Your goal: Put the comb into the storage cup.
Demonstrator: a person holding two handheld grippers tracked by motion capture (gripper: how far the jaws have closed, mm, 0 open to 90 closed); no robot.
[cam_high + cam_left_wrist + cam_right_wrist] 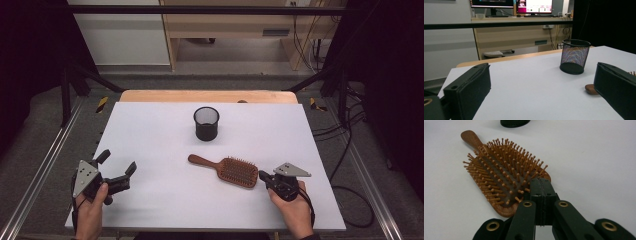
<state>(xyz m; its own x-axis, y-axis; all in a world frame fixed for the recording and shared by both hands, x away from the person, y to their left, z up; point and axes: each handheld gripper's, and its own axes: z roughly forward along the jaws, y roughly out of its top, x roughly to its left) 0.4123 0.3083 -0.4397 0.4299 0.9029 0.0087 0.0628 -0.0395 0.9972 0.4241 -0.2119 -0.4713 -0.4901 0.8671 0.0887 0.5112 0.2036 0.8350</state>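
Lying mid-table, the hairbrush (230,170) has the right gripper (263,176), jaws together, at its head's edge. Left gripper (117,167) gapes wide near the table's (150,125) left edge, the cup (206,123) well apart.

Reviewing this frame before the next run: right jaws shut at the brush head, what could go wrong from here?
1. The right gripper is shut at the edge of the wooden paddle hairbrush; whether it grips the rim is unclear, so a lift may slip.
2. Held at the head end, the handle could sag and swing.
3. The black mesh cup stands just beyond and might tip.
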